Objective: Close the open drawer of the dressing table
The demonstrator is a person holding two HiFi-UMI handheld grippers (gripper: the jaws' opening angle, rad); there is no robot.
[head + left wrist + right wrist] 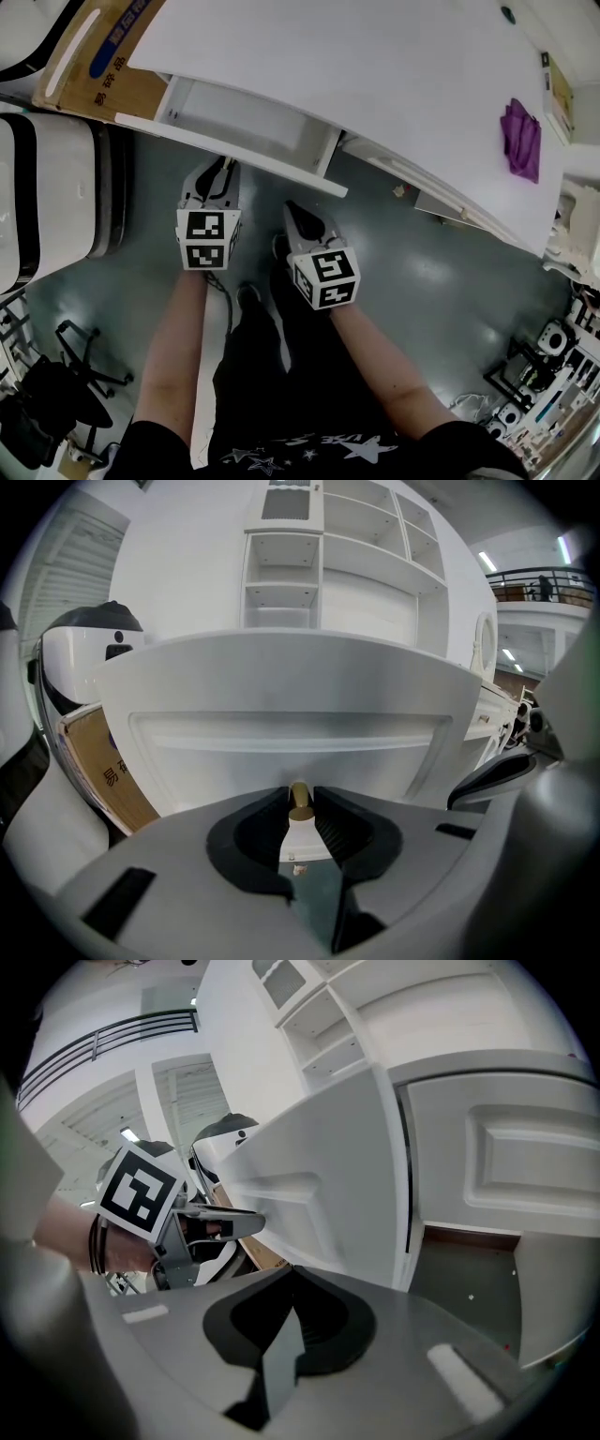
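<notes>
The white dressing table (394,84) has its left drawer (246,120) pulled out, with the drawer front (281,733) facing me. A small brass knob (299,798) on that front sits between the tips of my left gripper (299,803), whose pads close on it from both sides. In the head view the left gripper (222,166) reaches up to the drawer's front edge. My right gripper (292,208) hangs a little lower and to the right, short of the drawer front. Its jaws (292,1271) meet at the tips with nothing between them.
A cardboard box (103,56) and a white rounded machine (47,197) stand left of the drawer. A purple cloth (521,139) lies on the table top. White open shelves (323,564) rise behind the table. A closed panelled front (525,1157) is right of the drawer. A black stand (66,375) sits on the grey floor.
</notes>
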